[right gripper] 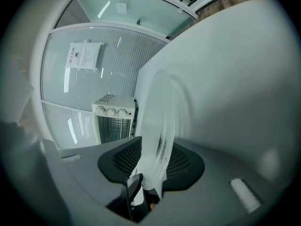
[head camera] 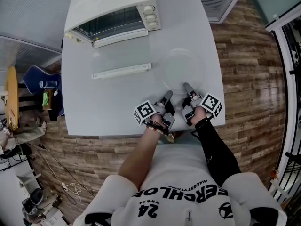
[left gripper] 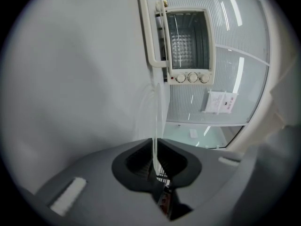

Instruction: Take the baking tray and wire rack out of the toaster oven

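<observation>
Two hand-held claws are working at the near right of a white surface [head camera: 84,107], where a clear round glass plate [head camera: 181,67] is lying, almost invisible. The left claw [head camera: 168,95] is pinching the plate's near rim. The right claw [head camera: 186,86] is standing spread, with the blurred rim loose between its jaws. At the far end a white toaster oven [head camera: 110,4] is sitting with its glass door [head camera: 121,60] lying open flat. Thin bars of the wire rack [head camera: 113,23] are showing dimly inside, and the baking tray is impossible to make out.
</observation>
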Demonstrator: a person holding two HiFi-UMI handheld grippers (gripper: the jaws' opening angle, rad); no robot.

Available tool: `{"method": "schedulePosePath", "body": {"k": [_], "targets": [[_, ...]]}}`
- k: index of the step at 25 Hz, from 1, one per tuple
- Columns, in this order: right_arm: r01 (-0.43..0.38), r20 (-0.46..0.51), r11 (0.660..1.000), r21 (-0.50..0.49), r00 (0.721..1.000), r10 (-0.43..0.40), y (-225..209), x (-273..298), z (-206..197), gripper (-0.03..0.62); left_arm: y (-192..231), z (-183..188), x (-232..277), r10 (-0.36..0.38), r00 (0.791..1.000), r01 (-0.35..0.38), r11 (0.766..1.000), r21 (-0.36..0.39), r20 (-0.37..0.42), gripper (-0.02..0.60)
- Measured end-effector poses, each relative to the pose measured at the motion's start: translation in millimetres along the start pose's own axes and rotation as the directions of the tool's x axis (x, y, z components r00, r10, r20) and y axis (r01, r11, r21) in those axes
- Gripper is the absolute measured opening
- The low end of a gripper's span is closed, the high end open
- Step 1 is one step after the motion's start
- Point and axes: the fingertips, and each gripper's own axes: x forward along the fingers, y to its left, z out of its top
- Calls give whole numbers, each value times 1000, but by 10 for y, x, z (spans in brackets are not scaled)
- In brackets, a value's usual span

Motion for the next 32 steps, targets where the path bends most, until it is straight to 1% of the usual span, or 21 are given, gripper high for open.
{"method": "schedulePosePath", "body": {"k": [3,6,12,13,14,15,19,25,28,32], "targets": [[4,-19,1000,-4,1000,-4,-17,-70,-95,114,-2,4,20,3,1000,-3,1000,-10,12,84],[8,-35,1000,-8,999,-9,-50,-135,-175,114,42,11,45,9,1000,-8,999,-37,28,84],[17,-34,1000,1,999,-17,-131,-323,-230,109,100,-16,99,22,998,-18,998,-64,53,86],[19,-35,1000,-3,999,-19,-136,-348,-240,105,99,-21,106,23,998,-19,998,-66,54,87],[21,-34,1000,-5,999,-22,-147,-365,-241,81,91,-26,112,22,998,-19,998,-67,53,86],[22,-32,1000,-6,999,-22,-158,-372,-229,39,79,-29,120,21,998,-18,998,-66,51,86],[7,-19,1000,-1,1000,-7,-151,-351,-169,38,43,-32,146,25,999,-22,998,-61,48,86],[37,-21,999,28,999,-36,-223,-307,-208,34,150,-36,85,54,997,-50,995,-89,48,86],[53,-11,997,57,999,-53,-302,-300,-211,26,185,-77,69,75,997,-75,996,-54,12,86],[62,-3,996,71,998,-62,-338,-276,-208,24,186,-92,52,88,996,-88,996,-17,-12,86]]}}
